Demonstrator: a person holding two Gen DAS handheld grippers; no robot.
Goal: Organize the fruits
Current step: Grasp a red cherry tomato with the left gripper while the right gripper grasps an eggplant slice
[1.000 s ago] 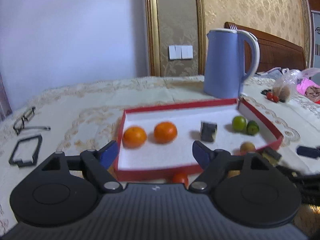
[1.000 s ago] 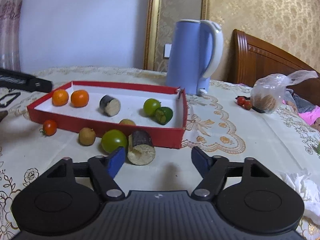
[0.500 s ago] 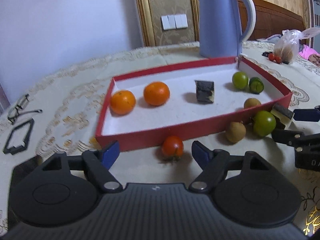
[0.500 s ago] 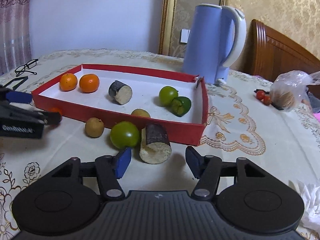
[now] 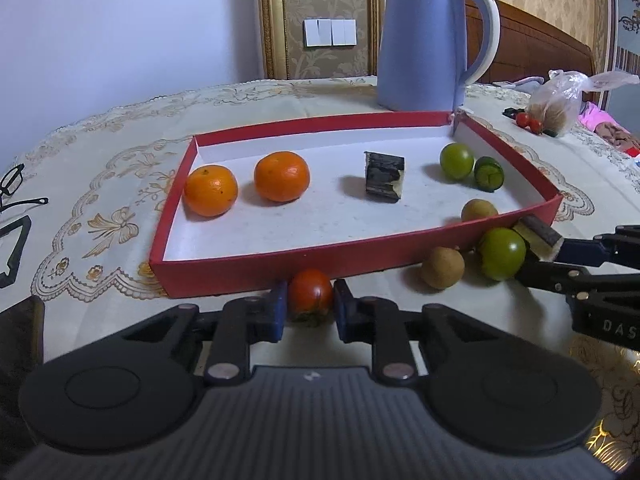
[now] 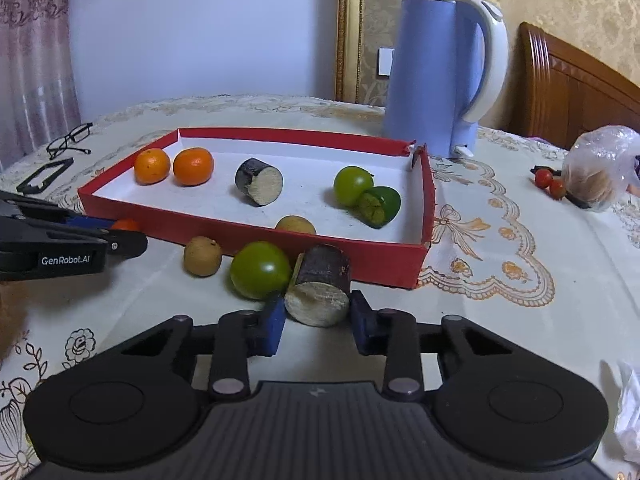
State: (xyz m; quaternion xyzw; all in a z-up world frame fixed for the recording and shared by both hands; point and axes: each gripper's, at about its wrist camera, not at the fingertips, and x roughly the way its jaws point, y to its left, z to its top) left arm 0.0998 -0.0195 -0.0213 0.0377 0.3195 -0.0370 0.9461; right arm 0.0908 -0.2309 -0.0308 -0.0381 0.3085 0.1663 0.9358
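Both wrist cams sit low over the worktop (image 5: 120,128), close in, facing the red tray (image 5: 256,258) (image 6: 240,226) and kettle (image 5: 420,40) (image 6: 432,72), which both views share.

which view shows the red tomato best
The left wrist view: the red tomato sits close and nearly whole between the left tongs, just outside the red tray. The right wrist view shows only an orange-red sliver of it behind those tongs.

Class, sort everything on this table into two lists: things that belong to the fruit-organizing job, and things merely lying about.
Belongs to the job:
shallow red cardboard tray
two oranges
red tomato between the left hand-held gripper pads
large green tomato
dark-skinned cane piece at the right hand-held gripper

Lying about:
blue electric kettle
black-framed glasses
clear plastic bag
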